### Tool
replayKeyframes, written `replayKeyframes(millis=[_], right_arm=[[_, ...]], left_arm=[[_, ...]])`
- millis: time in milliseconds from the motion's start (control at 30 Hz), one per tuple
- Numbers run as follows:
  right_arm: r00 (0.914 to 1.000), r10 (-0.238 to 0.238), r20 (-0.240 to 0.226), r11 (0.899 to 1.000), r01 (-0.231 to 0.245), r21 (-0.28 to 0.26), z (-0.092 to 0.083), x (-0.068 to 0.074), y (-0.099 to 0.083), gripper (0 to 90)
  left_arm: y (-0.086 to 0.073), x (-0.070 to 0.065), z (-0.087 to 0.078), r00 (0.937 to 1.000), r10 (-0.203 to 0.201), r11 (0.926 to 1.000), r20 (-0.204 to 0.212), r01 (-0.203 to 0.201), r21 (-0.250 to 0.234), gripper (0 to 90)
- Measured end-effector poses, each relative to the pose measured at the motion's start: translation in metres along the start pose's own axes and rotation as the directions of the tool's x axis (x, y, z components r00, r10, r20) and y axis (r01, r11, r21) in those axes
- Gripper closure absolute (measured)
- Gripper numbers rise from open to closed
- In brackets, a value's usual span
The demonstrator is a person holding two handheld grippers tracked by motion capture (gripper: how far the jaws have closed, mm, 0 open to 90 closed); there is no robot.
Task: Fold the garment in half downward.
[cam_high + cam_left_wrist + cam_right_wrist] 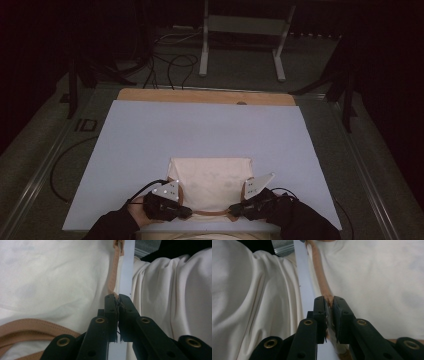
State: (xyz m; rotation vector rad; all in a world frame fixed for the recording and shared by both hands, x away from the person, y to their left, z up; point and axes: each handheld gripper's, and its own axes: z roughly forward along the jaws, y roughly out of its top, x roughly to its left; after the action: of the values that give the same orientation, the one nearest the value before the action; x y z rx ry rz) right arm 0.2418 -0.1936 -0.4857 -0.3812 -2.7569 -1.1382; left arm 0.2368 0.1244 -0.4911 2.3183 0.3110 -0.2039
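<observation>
A cream cloth bag [212, 182] lies flat on the pale blue board [150, 140] near its front edge. Its tan strap [210, 213] curves along the bag's near side. My left gripper [188, 212] is shut on the strap's left end, and the strap [113, 277] runs away from its jaws. My right gripper [232, 210] is shut on the strap's right end, with the strap [318, 272] stretching ahead over the cream cloth [374, 277]. More cream fabric [170, 295] hangs off the board's front edge below the grippers.
A wooden table edge [205, 96] shows behind the board. Cables [170, 65] and a white metal stand [240, 35] sit on the dark floor beyond. A metal rail [35, 185] runs along the left. The board's far half is bare.
</observation>
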Motion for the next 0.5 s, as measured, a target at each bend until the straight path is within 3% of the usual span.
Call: replayKeyframes(millis=[200,300,333,500], right_arm=[[0.9996,-0.019,-0.020,0.999,0.019,0.028,0.007,0.007,-0.006,76.9],[0.9990,-0.002,-0.044,0.999,0.004,0.038,0.007,0.008,-0.007,73.3],[0.9988,-0.035,-0.035,0.998,0.036,0.043,0.009,0.009,-0.009,71.0],[0.9976,-0.018,-0.066,0.998,0.021,0.051,0.008,0.012,-0.009,63.2]], left_arm=[[-0.007,-0.007,0.007,0.9994,0.018,0.9992,0.029,-0.019,0.036,81.8],[-0.010,-0.011,0.008,0.9992,0.039,0.9981,0.010,-0.039,0.048,77.3],[-0.011,-0.011,0.008,0.9992,0.037,0.9978,0.013,-0.038,0.054,77.2],[-0.014,-0.013,0.006,0.9982,0.051,0.9954,0.033,-0.053,0.080,74.0]])
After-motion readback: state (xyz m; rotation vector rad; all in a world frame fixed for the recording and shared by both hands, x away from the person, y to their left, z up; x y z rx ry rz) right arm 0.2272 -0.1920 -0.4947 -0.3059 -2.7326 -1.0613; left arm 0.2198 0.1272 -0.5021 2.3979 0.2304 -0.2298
